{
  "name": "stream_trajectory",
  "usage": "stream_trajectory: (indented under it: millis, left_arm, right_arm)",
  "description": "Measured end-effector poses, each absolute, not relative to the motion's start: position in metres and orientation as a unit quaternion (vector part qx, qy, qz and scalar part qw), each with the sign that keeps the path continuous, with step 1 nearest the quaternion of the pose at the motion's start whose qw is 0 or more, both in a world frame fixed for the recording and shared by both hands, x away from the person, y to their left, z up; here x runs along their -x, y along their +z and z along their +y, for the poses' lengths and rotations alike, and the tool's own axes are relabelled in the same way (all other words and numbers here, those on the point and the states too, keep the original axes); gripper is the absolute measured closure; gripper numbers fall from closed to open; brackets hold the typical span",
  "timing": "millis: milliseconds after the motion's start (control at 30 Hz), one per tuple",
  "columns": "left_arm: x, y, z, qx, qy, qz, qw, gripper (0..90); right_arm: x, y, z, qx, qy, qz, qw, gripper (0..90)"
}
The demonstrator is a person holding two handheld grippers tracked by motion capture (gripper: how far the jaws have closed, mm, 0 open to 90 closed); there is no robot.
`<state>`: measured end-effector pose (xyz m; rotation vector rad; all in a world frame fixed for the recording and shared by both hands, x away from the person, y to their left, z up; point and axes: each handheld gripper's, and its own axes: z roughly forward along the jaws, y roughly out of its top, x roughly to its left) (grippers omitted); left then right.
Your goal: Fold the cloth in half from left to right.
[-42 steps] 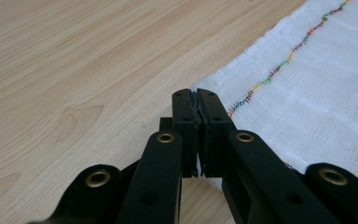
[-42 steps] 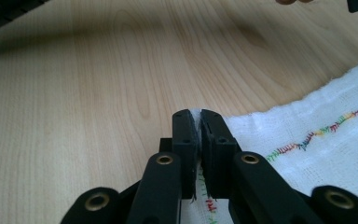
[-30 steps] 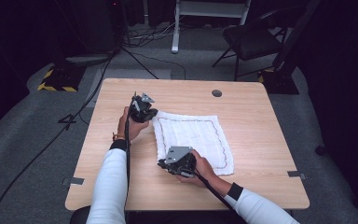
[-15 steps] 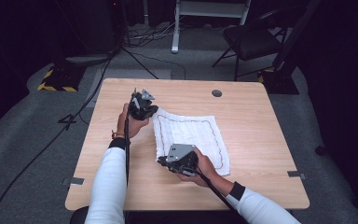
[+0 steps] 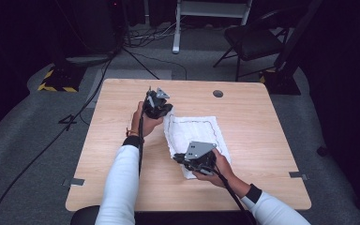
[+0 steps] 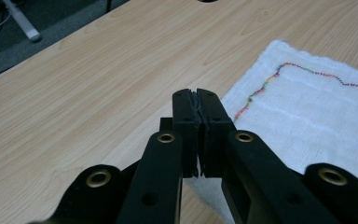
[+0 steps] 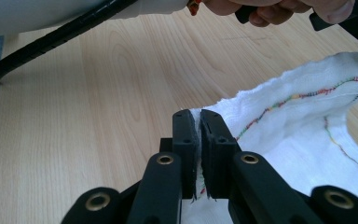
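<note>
Nearest, at the bottom of the high view, two white sleeves come in over the wooden tabletop (image 5: 272, 126). Just beyond them the right claw (image 5: 180, 159), with its grey plate on top and its cable trailing back along the forearm, sits at the near left corner of the white cloth (image 5: 197, 133). Its own view shows the right claw (image 7: 199, 114) with jaws pressed together and a thin edge of the cloth (image 7: 303, 126) pinched between the pads, the fabric lifting off the wood there in a loose fold. The cloth lies near the middle of the tabletop, bunched narrow between the two hands, a line of coloured stitching running along its border. Farther off, the left claw (image 5: 165, 110) is at the cloth's far left corner. In its own view the left claw (image 6: 196, 95) has its jaws closed tight on a sliver of fabric, the cloth (image 6: 317, 112) spreading away to the right. Past the tabletop's far edge stand a chair (image 5: 251, 40) and a white stand (image 5: 213, 9) on grey floor, with cables running across it.
</note>
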<state>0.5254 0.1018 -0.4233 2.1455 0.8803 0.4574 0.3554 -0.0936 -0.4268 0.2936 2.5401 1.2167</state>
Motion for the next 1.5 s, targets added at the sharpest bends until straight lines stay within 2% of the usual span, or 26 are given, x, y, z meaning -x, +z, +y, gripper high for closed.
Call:
stream_trajectory:
  millis: [933, 1500]
  left_arm:
    - [-0.536, -0.428, 0.020, -0.847, 0.185, 0.306, 0.393, 87.1]
    - [-0.542, -0.437, -0.016, -0.859, 0.179, 0.285, 0.387, 87.1]
  right_arm:
    - [-0.358, -0.432, -0.190, -0.185, 0.410, 0.874, 0.185, 85.6]
    - [-0.354, -0.443, -0.224, -0.214, 0.383, 0.877, 0.194, 85.6]
